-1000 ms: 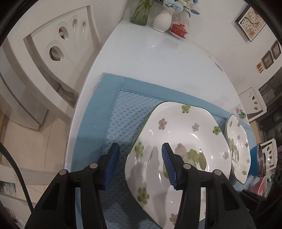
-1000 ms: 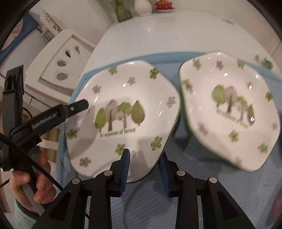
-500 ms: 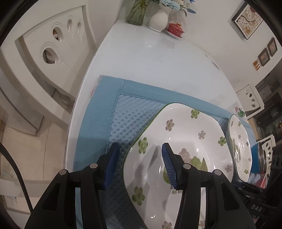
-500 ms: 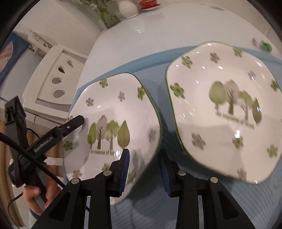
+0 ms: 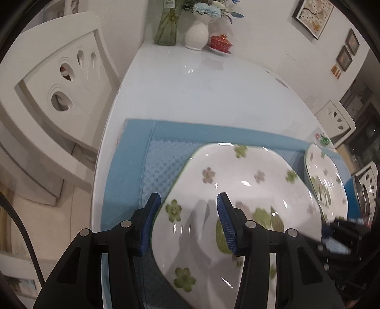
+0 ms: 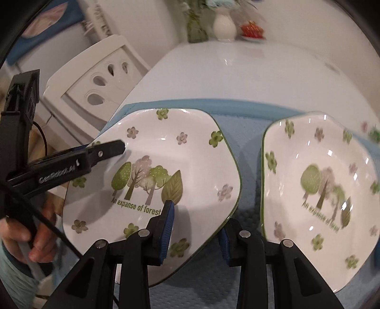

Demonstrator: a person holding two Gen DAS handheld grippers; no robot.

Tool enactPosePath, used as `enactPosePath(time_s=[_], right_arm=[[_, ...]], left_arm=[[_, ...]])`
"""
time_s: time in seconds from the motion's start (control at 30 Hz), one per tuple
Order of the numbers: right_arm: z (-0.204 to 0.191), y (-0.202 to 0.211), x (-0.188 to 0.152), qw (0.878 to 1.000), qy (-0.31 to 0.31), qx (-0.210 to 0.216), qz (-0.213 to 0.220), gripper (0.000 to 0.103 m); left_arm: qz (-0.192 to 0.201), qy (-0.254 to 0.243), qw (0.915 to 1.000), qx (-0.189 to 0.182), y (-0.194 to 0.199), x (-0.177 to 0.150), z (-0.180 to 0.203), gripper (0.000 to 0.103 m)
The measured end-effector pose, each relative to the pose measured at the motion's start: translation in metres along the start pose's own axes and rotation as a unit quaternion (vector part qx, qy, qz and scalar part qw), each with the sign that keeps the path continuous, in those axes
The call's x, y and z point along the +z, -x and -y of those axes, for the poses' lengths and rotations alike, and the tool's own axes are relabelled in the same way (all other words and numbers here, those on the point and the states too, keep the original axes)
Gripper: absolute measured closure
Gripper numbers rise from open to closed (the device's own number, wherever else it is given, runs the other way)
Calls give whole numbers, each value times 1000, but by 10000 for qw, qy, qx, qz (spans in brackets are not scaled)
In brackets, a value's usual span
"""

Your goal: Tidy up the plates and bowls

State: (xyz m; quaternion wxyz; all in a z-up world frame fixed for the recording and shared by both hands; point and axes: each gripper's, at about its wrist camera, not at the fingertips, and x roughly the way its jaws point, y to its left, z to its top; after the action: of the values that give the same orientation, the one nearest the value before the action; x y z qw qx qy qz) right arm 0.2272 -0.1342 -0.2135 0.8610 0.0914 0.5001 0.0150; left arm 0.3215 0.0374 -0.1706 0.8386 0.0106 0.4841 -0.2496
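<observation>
Both claws straddle opposite rims of the left plate (image 6: 152, 176), left claw (image 5: 187, 214) and right claw (image 6: 197, 223) part-open, pad contact unclear, presumably to lift it level onto the right plate (image 6: 318, 190).

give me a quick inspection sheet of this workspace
surface: white table with a blue mat at the near end
job's things: near plate lifted off the mat at its near edge; second plate beside it on the mat, apart
clutter: nothing seen on the mat
grippers: left gripper straddles the near plate's left rim; right gripper straddles its near right rim; grip cannot be told
cables: black cable by the hand
surroundings: white chair, vases, red lidded bowl, wall pictures
</observation>
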Motion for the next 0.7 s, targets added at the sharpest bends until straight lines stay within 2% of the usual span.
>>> enactPosePath(time_s=[0.13,0.23,0.3,0.37,0.53,0.6,0.7], right_arm=[[-10,5,1,9987,485,-69,163,70],[-9,5,-2,9983,571,-45,132,71],[-19,6,-5,9975,694,-75,133,71],[-29,5,-9,9975,706,42,85,71],[-26,-4,-18,9970,352,591,-348,71],[-18,-2,-16,9970,213,618,-414,71],[2,-5,-5,9960,-222,679,-529,71]], left_arm=[[53,-102,9998,136,5,-9,0,58],[-48,-128,9997,204,2,-13,-4,60],[-46,-25,9997,219,2,-11,-12,65],[-2,155,9996,226,7,-9,-26,66],[-4,130,9995,276,10,-9,-35,66],[-15,-7,9991,424,7,-8,-30,66],[-47,65,9994,329,3,-8,-32,63]])
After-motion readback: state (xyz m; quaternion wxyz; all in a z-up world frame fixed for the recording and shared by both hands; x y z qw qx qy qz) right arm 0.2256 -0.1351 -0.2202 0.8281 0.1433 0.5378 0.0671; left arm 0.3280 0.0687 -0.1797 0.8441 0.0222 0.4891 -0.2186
